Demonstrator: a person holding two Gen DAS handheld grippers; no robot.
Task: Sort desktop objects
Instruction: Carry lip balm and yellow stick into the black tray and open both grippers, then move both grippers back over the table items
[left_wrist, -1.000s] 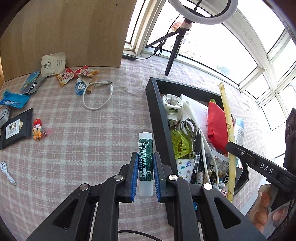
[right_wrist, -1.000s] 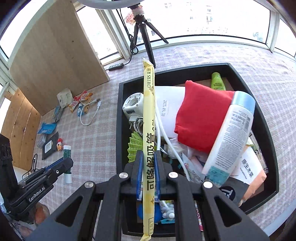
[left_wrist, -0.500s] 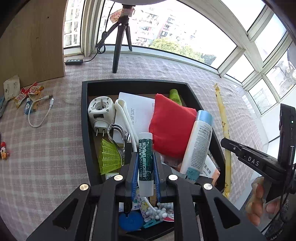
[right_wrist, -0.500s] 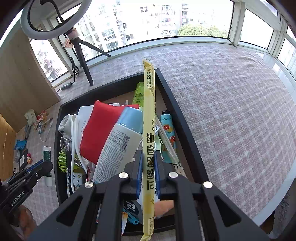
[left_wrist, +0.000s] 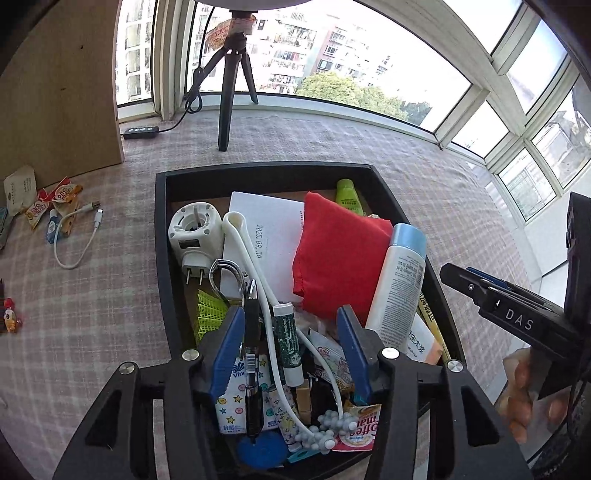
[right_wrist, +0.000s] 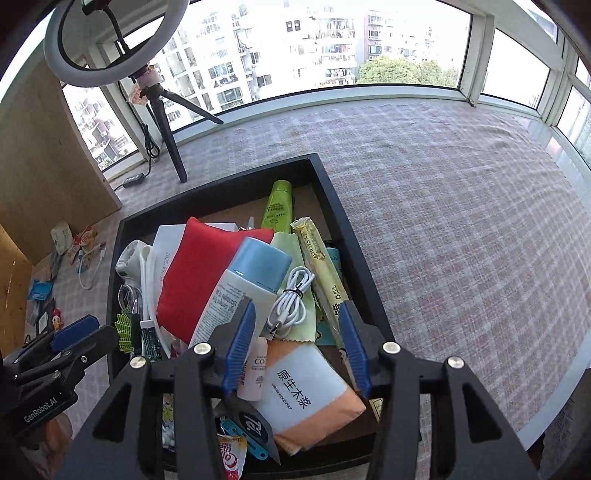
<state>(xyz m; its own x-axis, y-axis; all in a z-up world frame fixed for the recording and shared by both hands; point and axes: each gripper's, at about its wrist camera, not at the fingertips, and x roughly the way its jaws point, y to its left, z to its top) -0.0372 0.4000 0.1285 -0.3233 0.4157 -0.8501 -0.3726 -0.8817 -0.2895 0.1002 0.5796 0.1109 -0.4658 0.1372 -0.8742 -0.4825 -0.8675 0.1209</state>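
Note:
A black tray (left_wrist: 258, 168) full of small items sits on the checked tablecloth. My left gripper (left_wrist: 290, 311) hangs over its near end with the jaws opening. The green lip balm tube (left_wrist: 290, 341) lies loose on the pile between the pads, which do not touch it. Over the tray's right side (right_wrist: 343, 229) my right gripper (right_wrist: 296, 309) has its jaws opening too. The long yellow stick packet (right_wrist: 321, 266) rests in the tray beside a coiled white cable (right_wrist: 291, 302), free of the pads. Each gripper shows in the other's view: right (left_wrist: 480, 284), left (right_wrist: 74, 332).
A red pouch (left_wrist: 340, 251), a blue-capped white bottle (left_wrist: 400, 291) and a white plug (left_wrist: 195, 232) fill the tray. Snack packets (left_wrist: 48, 199), a white cable (left_wrist: 70, 240) and a small toy (left_wrist: 9, 319) lie left of it. A tripod (left_wrist: 229, 92) and wooden board (left_wrist: 55, 92) stand behind.
Both grippers moved over the tray, then their jaws spread apart. The lip balm left the left pads and the yellow stick left the right pads; both now lie in the tray.

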